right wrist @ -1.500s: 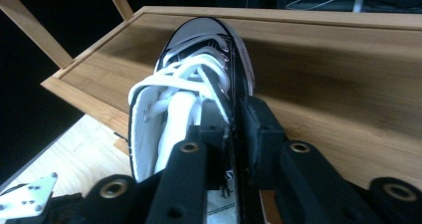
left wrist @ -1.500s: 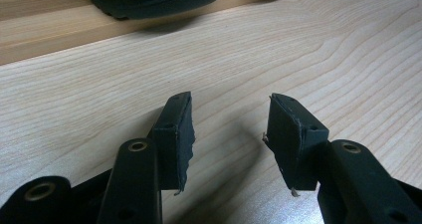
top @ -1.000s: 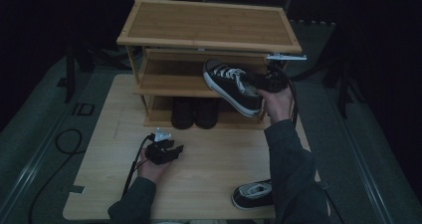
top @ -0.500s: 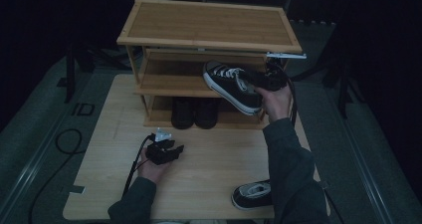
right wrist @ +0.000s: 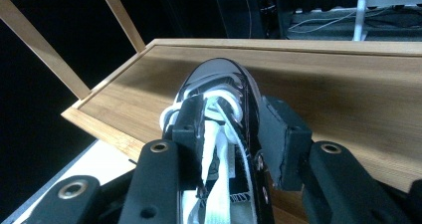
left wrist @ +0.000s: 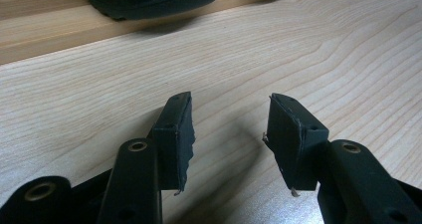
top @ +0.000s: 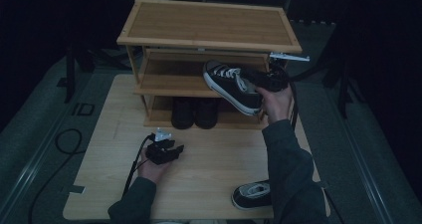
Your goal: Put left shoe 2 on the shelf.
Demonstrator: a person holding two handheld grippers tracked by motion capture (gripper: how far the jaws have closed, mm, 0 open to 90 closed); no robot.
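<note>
The left gripper (top: 164, 152) is resting on the table (top: 99, 184), its jaws standing apart around bare wood. The right gripper (top: 266, 79), jaws just widened yet clasping the black sneaker (top: 231, 84), is holding it over the rack's middle shelf (top: 164, 82).

Dim high view, surroundings black.
I get brighter, sharp gripper views; glare on the shoe toe (right wrist: 219, 77), soft shadows on the worktop (left wrist: 323, 50).
</note>
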